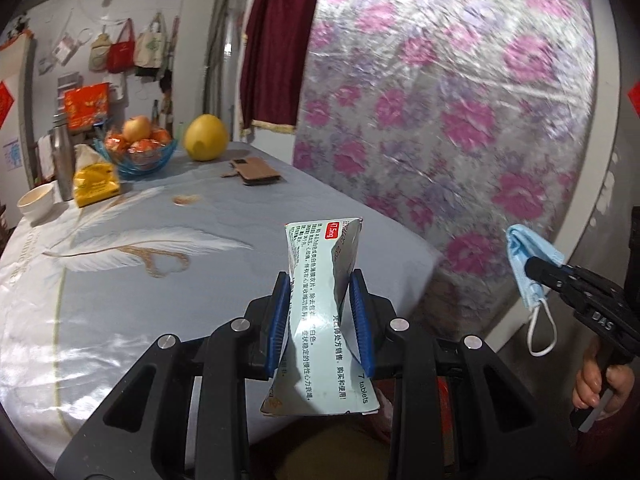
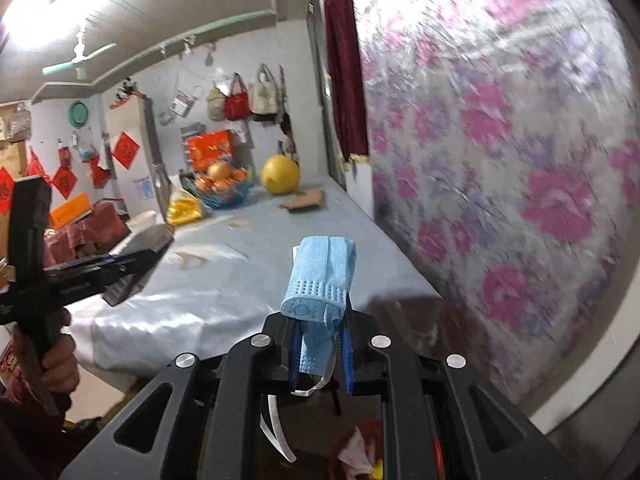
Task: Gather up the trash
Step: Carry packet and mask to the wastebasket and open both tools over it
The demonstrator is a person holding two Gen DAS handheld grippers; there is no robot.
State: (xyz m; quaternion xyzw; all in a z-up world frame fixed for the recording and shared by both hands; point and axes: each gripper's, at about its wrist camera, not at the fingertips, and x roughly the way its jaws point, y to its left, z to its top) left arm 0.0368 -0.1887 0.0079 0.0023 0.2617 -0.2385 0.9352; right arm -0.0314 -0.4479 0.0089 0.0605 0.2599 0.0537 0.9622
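My left gripper (image 1: 320,284) is shut on a crumpled pale green medicine box (image 1: 320,264), which stands up between its blue pads over the table's near corner. My right gripper (image 2: 320,320) is shut on a folded blue face mask (image 2: 324,276), with white ear loops hanging below it. In the left wrist view the right gripper (image 1: 534,266) holds the mask (image 1: 524,256) off the table's right edge, with a hand on its handle. In the right wrist view the left gripper (image 2: 156,252) and its box (image 2: 150,238) are at the left, blurred.
The table's pale blue feather-print cloth (image 1: 120,300) carries a fruit bowl (image 1: 138,152), a yellow pomelo (image 1: 206,137), a brown phone wallet (image 1: 256,172), a yellow packet (image 1: 96,184), a white bowl (image 1: 36,200) and a small scrap (image 1: 186,199). A floral mattress (image 1: 460,100) leans at the right.
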